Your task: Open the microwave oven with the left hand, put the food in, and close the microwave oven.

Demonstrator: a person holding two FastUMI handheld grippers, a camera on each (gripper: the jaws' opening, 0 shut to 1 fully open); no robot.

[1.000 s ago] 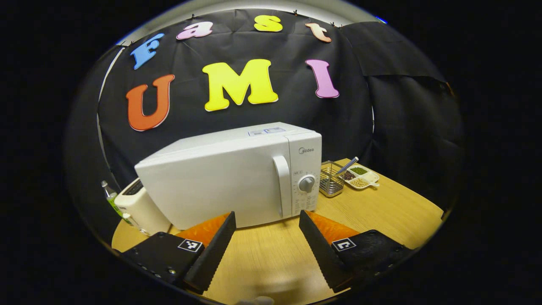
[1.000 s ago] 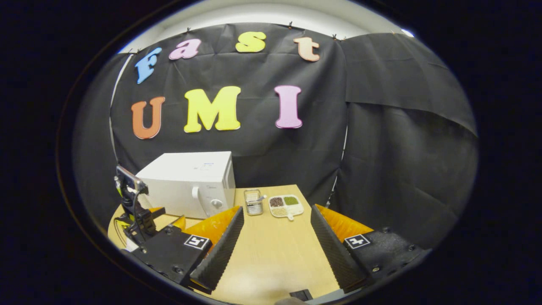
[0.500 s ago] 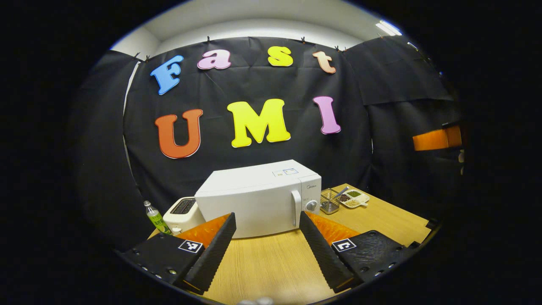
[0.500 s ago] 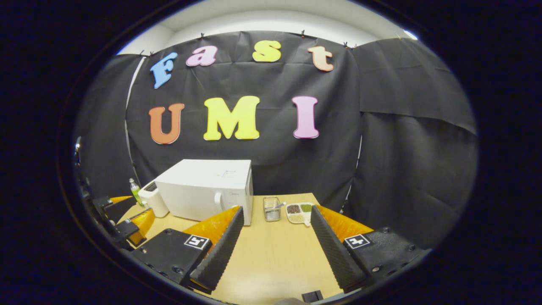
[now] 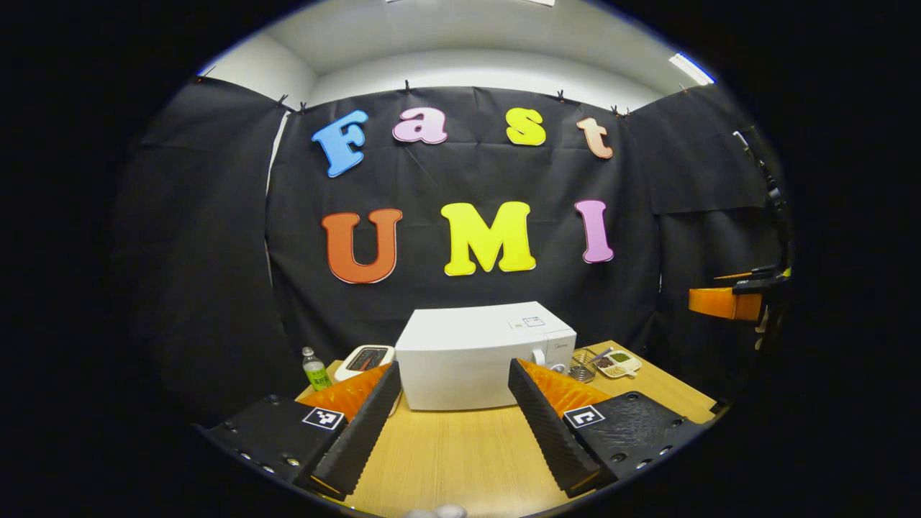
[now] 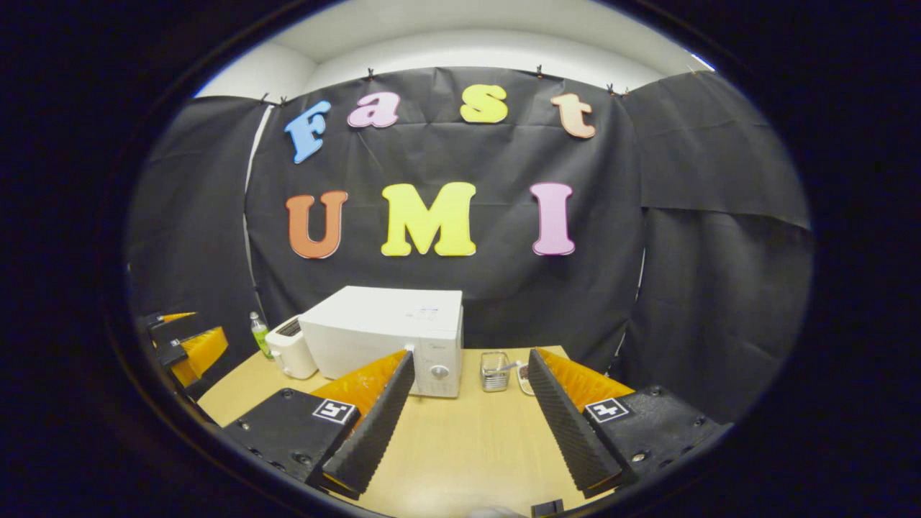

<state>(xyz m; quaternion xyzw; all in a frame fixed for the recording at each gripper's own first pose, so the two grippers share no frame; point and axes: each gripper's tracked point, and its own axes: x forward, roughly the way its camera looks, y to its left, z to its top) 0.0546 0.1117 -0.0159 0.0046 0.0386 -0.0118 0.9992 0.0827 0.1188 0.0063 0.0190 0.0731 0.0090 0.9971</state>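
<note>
- Your left hand-held gripper (image 5: 453, 417) has its fingers spread apart with nothing between them, held above the desk (image 5: 460, 453) and well back from the microwave (image 5: 475, 356).
- Your right hand-held gripper (image 6: 468, 414) is likewise spread apart and empty, also over the desk and well short of the microwave.
- The microwave sits at the back of the desk against the wall, and its door looks closed in both views. The handle (image 5: 538, 355) is at the right end of the front in the left gripper view, partly behind your finger.
- The food appears to be the small divided tray (image 5: 617, 363) to the right of the microwave, with a wire basket (image 6: 494, 370) between the two. Whether that tray is the food meant is my guess.
- A toaster (image 6: 289, 347) and a bottle (image 5: 314, 368) stand to the left of the microwave; they are no part of the job.
- With the door shut and both grippers empty and far off, you are either at the very start or finished. The tray outside the microwave suggests the start.
- If so, everything is left: reach the handle with the left, swing the door open, put the food in, shut the door.
</note>
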